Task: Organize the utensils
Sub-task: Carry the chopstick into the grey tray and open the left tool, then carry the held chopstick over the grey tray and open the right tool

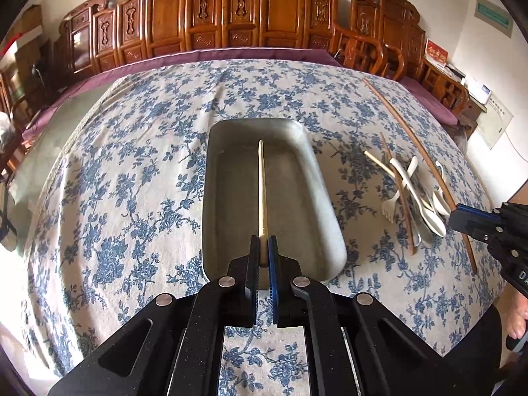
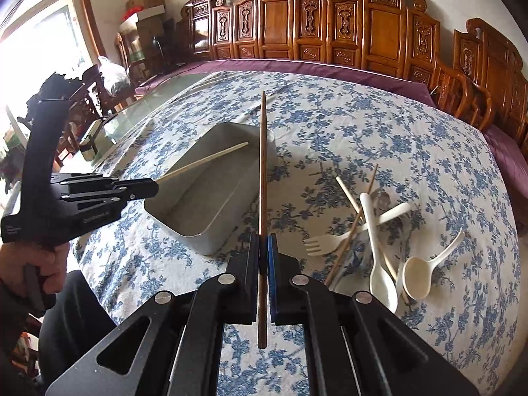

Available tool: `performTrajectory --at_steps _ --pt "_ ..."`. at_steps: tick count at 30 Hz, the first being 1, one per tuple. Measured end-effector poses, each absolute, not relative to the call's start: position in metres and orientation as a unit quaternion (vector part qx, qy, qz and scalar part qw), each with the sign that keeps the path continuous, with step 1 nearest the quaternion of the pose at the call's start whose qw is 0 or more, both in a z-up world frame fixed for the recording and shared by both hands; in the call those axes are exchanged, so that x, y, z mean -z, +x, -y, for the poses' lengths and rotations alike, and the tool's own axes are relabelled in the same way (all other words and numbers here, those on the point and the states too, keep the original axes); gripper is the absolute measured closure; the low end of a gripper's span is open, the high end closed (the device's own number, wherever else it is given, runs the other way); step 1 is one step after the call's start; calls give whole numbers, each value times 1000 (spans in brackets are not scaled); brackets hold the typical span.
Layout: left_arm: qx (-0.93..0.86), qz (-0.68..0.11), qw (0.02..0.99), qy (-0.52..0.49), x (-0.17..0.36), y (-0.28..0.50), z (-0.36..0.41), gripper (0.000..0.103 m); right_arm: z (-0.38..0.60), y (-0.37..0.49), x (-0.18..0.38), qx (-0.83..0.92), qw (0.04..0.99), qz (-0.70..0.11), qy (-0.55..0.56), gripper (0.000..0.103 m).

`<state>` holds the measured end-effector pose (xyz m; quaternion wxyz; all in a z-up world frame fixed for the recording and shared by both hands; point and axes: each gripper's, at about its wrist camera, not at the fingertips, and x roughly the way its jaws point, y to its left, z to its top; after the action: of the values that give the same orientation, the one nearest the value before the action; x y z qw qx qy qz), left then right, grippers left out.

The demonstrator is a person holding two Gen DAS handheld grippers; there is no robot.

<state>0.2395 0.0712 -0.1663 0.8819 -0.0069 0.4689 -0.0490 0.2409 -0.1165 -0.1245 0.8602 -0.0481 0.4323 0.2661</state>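
Observation:
My left gripper is shut on a pale chopstick that points forward over the grey metal tray. It also shows in the right wrist view, holding the pale chopstick above the tray. My right gripper is shut on a long brown chopstick held above the cloth, right of the tray. In the left wrist view the right gripper sits at the right edge with the brown chopstick. A pile of white spoons, a white fork and more chopsticks lies to the right.
The table has a blue floral cloth. Carved wooden chairs line the far side. A person's hand grips the left tool's handle. Boxes and bags stand at the far left by a window.

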Motion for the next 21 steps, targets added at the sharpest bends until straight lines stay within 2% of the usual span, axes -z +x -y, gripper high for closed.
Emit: performTrajectory --at_steps 11,13,14,21 --pt "41 -485 874 -8 175 250 -81 98 89 243 129 -277 851 -443 -55 97" --pt "41 -484 874 -13 172 251 -84 91 84 244 129 -278 850 -444 -57 97" --pt "41 -482 875 -13 170 251 -85 84 83 245 128 -279 849 -445 -57 97" --pt "35 -455 890 -3 147 234 -99 78 63 250 128 -286 848 -443 -55 97"
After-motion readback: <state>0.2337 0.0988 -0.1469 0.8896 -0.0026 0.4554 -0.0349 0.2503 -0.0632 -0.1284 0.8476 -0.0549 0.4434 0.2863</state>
